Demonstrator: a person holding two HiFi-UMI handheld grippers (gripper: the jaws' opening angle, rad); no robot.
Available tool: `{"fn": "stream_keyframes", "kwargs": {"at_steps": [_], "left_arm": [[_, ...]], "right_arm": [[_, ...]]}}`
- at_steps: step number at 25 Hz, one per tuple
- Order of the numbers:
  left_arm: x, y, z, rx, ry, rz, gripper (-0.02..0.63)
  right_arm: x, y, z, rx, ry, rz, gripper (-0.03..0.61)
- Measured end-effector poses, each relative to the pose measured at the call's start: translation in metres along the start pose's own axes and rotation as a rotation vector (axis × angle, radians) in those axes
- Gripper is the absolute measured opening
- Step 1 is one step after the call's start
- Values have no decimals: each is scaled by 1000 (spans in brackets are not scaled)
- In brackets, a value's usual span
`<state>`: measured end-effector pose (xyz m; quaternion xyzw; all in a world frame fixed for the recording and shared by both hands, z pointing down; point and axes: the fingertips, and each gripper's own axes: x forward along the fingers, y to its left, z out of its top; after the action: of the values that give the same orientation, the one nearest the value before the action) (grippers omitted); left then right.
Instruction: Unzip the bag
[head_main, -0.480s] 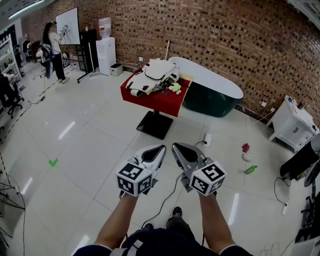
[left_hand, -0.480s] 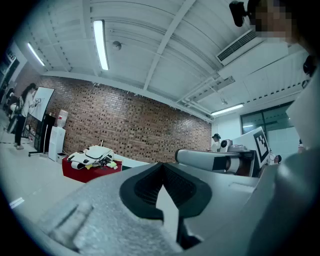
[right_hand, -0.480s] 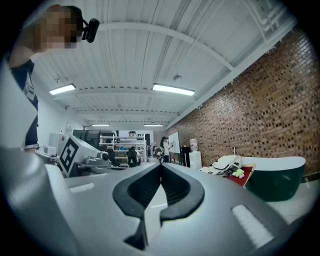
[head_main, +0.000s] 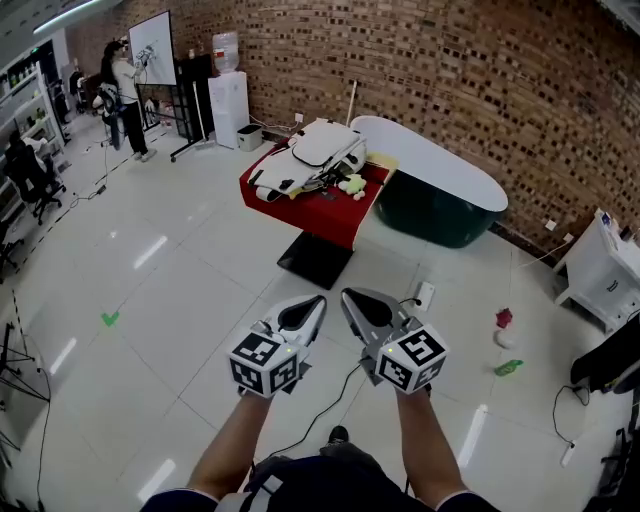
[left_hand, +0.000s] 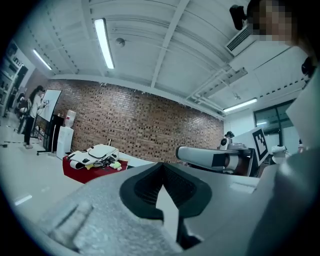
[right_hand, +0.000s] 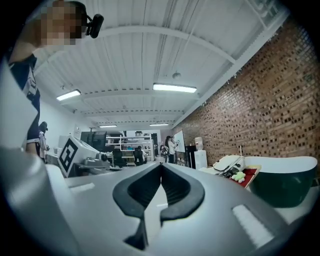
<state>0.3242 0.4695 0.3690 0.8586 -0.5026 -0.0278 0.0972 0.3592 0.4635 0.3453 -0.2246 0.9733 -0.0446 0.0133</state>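
Head view
- Left tool (head_main: 312, 306): closed and empty, held level above the white floor (head_main: 150, 300), well short of the table (head_main: 335, 212).
- Right tool (head_main: 352, 300): closed and empty, level, just beside the left tool, equally far from the table.
- Bag (head_main: 318, 148): white with dark trim, lying on top of the red table and untouched.
- Toy (head_main: 350, 184): small, yellow-green, on the table just beside the bag.
- Tub (head_main: 440, 200): dark with a white rim, right behind the table against the brick wall.
- Person (head_main: 128, 90): standing at a whiteboard, well apart from the table.

Left gripper view
- Left tool (left_hand: 161, 165): pads meet at the tips, with nothing between them.
- Bag (left_hand: 100, 151): small and far off on the table (left_hand: 82, 173).
- Right tool (left_hand: 210, 156): alongside, pointing the same way toward the table.

Right gripper view
- Right tool (right_hand: 161, 165): pads together, nothing held.
- Bag (right_hand: 227, 162): on the table (right_hand: 251, 176), with the tub (right_hand: 285, 185) next to it.
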Motion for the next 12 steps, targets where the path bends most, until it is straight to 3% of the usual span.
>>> {"fn": "stream_keyframes", "kwargs": {"at_steps": [6, 12], "left_arm": [[49, 8, 5, 19, 14, 87, 2], [76, 23, -1, 19, 49, 123, 2]], "right_arm": [[-1, -55, 4, 5, 12, 64, 5], [10, -87, 1, 33, 0, 90, 5]]}}
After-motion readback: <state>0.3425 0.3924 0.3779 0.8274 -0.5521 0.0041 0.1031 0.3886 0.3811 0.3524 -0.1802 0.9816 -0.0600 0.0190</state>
